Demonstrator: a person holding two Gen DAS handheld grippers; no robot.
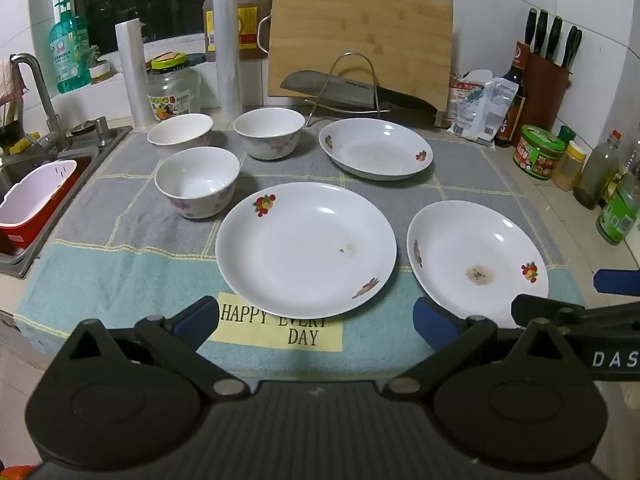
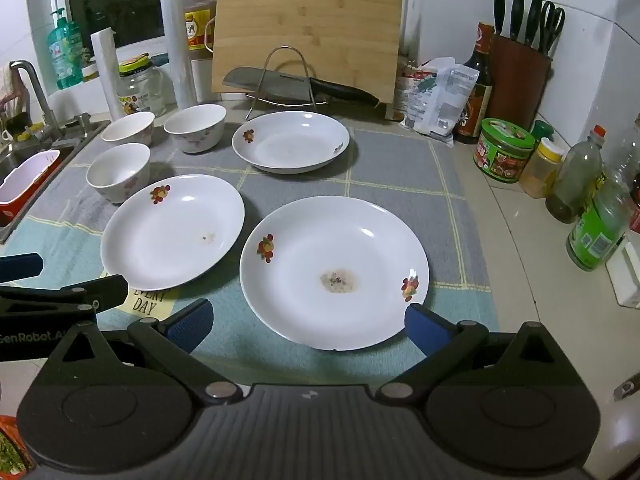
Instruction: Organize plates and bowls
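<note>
Three white flowered plates lie on a grey-blue mat (image 1: 120, 280): a middle plate (image 1: 306, 250) (image 2: 172, 232), a near right plate with a food stain (image 1: 476, 260) (image 2: 334, 272), and a far plate (image 1: 376, 148) (image 2: 291, 142). Three white bowls stand at the left: near (image 1: 197, 188) (image 2: 118, 172), far left (image 1: 180, 134) (image 2: 129, 128), far middle (image 1: 269, 132) (image 2: 195, 128). My left gripper (image 1: 316, 320) is open and empty in front of the middle plate. My right gripper (image 2: 306, 320) is open and empty at the stained plate's near rim.
A sink (image 1: 24, 184) with a red-and-white basket (image 1: 36, 200) is at the left. A cutting board (image 1: 360, 40), a cleaver on a rack (image 1: 352, 88), a knife block (image 1: 544, 84), jars and bottles (image 1: 596, 168) line the back and right of the counter.
</note>
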